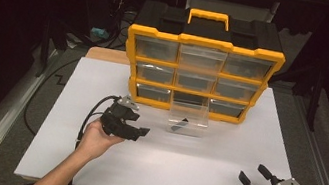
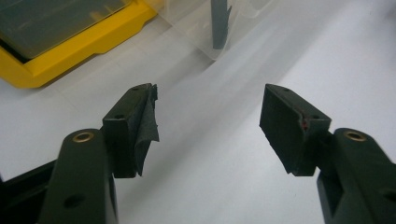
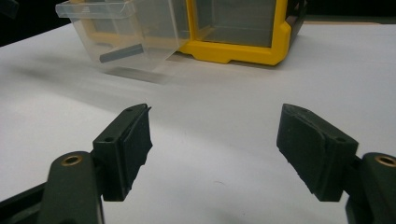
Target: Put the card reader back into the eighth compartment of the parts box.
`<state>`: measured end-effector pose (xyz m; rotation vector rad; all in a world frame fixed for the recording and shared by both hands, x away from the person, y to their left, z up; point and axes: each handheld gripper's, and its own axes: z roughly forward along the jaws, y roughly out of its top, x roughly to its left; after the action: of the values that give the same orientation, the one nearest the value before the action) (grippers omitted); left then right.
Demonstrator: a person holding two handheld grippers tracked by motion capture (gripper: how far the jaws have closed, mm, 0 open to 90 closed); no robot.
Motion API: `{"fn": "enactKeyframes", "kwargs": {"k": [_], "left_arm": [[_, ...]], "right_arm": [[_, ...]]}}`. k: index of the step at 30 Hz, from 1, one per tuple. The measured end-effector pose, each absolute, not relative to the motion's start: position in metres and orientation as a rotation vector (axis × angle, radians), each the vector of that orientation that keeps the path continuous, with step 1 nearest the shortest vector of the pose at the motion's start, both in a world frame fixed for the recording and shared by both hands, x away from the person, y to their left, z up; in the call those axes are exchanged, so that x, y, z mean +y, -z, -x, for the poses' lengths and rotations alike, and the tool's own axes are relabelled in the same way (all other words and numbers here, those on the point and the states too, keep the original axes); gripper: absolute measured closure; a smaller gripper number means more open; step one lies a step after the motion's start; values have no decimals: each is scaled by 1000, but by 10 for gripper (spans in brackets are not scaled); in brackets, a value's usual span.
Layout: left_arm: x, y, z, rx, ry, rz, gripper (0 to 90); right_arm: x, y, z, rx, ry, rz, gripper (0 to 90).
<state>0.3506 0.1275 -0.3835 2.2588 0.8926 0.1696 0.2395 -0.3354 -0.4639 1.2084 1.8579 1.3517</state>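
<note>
White tabletop [image 1: 149, 171], dark room. Clear plastic drawer [image 1: 188, 119] pulled from yellow organiser [image 1: 201, 73]: light, slippery, thin-walled; pinch its side wall. Left gripper [image 1: 139, 125] and right gripper [image 1: 251, 174] both agape, empty.

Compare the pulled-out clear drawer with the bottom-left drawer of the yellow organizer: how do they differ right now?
The pulled-out clear drawer sits on the white table in front of the yellow organizer; the bottom-left drawer is seated in its slot. The pulled-out drawer shows a small dark grey piece inside; what the bottom-left drawer holds cannot be told. The left gripper is nearer the pulled-out drawer. Both drawers are clear plastic.
</note>
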Motion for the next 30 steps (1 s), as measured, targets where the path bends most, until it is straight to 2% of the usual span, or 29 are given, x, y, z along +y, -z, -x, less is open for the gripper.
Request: {"fn": "enactKeyframes", "kwargs": {"k": [30], "left_arm": [[162, 402, -336, 966, -227, -2165, 357]], "right_arm": [[-335, 464, -239, 1856, -1351, -1208, 261]]}}
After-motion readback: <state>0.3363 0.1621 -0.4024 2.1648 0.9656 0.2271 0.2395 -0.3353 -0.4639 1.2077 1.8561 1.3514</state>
